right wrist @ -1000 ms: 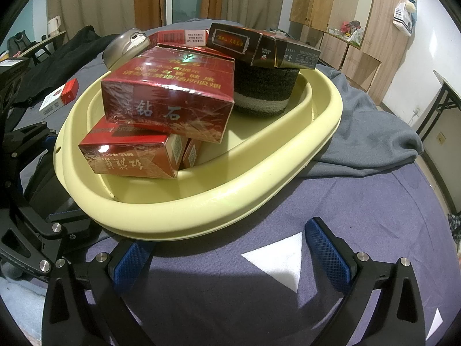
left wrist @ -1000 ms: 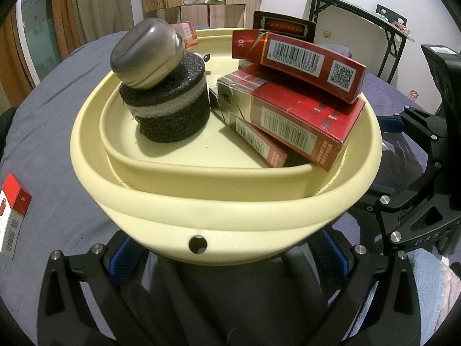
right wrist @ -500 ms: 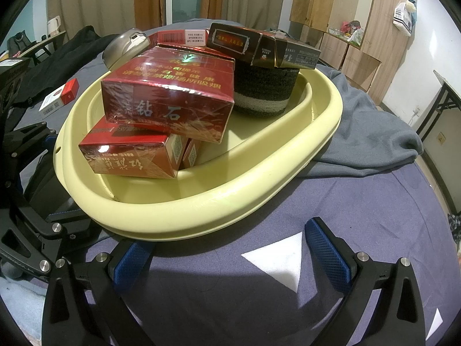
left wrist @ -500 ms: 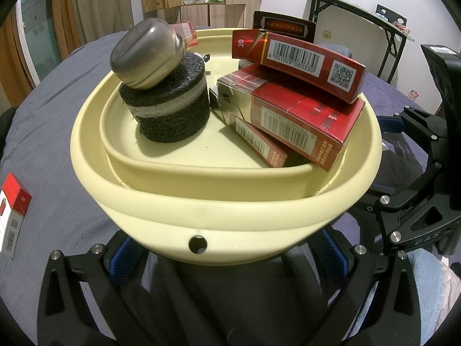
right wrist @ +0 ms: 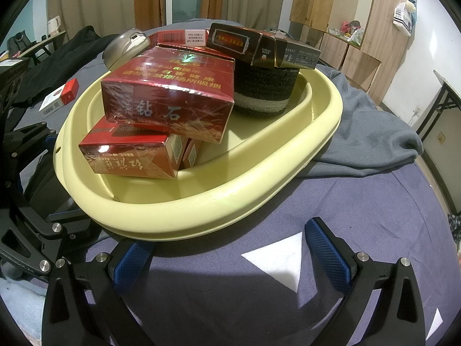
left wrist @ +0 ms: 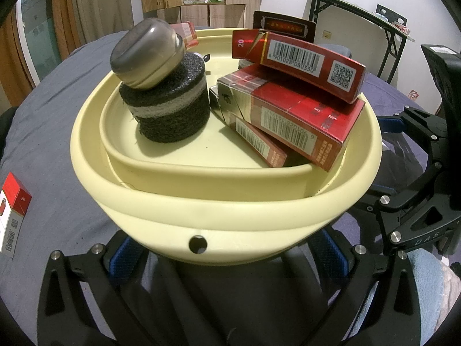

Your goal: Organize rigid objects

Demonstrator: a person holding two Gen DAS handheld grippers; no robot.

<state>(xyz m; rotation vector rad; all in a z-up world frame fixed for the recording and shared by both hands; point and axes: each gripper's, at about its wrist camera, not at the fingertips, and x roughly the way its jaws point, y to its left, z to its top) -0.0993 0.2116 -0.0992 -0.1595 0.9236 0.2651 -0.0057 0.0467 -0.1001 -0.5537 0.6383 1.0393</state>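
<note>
A pale yellow basin stands on the purple cloth. It holds a black sponge roll with a silver tin on top, and a stack of red cigarette boxes. A dark box lies on the roll in the right wrist view. My left gripper is open, its fingers either side of the basin's near rim, below it. My right gripper is open and empty at the basin's other side. A loose red and white box lies on the cloth.
A grey cloth is bunched beside the basin. A black folding table stands by the white wall. Wooden cabinets line the room. Dark clothing lies at the far left.
</note>
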